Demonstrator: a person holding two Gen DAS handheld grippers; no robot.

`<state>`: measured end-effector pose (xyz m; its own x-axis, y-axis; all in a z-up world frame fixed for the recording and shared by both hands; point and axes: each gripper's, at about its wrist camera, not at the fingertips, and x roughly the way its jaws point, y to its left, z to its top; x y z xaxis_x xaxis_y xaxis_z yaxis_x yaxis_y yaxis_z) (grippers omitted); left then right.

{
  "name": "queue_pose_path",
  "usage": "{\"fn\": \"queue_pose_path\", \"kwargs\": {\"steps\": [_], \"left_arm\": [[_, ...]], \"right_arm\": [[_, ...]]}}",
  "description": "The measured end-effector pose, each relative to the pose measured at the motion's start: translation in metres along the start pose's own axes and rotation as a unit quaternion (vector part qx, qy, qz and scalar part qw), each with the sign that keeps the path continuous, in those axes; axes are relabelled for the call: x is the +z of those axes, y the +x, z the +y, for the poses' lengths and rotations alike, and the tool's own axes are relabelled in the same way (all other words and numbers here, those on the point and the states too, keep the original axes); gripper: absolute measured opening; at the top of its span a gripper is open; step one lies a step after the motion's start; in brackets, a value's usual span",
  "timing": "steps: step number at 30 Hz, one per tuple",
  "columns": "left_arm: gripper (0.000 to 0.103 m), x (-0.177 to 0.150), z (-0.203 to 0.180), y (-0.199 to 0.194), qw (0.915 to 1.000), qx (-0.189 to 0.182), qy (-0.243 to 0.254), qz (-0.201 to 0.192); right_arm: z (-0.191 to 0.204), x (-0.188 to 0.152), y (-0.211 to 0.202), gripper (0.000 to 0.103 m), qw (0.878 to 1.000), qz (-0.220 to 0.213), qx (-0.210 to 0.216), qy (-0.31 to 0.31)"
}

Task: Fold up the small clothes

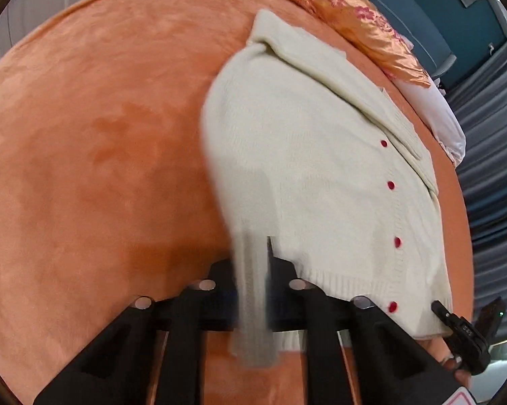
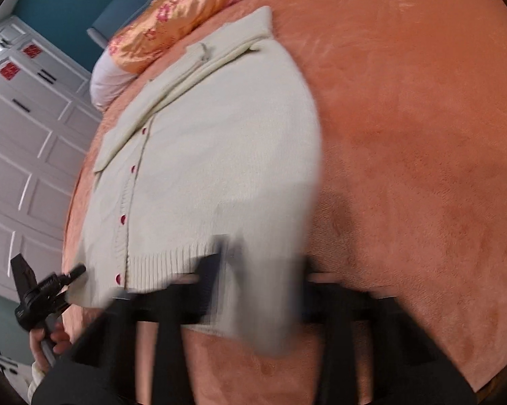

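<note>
Nearest the left wrist camera, the left gripper (image 1: 265, 270) is clamped on a cuff (image 1: 253, 310) of the cream cardigan (image 1: 320, 168), the ribbed strip hanging blurred between its fingers. The right gripper (image 2: 253, 270) likewise pinches a blurred fold of the knit, jaws nearly together. Beyond them the cardigan lies buttoned, front up, on the orange bedspread (image 1: 101, 135), red buttons (image 1: 391, 185) running toward the collar. Farther off, an orange satin pillow (image 1: 354, 23) rests at the bed's edge.
</note>
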<state>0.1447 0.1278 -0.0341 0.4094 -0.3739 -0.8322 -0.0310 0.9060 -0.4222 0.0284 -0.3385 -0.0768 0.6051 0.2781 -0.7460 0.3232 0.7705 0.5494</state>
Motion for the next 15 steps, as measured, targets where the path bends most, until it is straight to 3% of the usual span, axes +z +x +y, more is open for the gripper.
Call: {"fn": "queue_pose_path", "kwargs": {"steps": [2,8,12,15], "left_arm": [[0.007,-0.004,-0.005,-0.015,0.9999,-0.003,0.007,-0.007],[0.006,-0.029,-0.034,-0.069,0.9982,-0.017,0.051,-0.025],[0.006,-0.061,-0.045,-0.086,0.9959,-0.009,0.089,-0.008],[0.006,-0.105,-0.033,-0.1,0.9946,0.001,0.101,0.025]], "right_arm": [[0.006,0.0,-0.012,0.009,1.0,-0.014,-0.003,-0.01],[0.03,-0.011,-0.057,0.007,0.995,-0.038,-0.026,-0.09],[0.02,-0.037,-0.083,0.007,0.99,-0.017,-0.046,-0.134],[-0.002,-0.069,-0.103,0.007,0.987,0.034,-0.051,-0.145]]}}
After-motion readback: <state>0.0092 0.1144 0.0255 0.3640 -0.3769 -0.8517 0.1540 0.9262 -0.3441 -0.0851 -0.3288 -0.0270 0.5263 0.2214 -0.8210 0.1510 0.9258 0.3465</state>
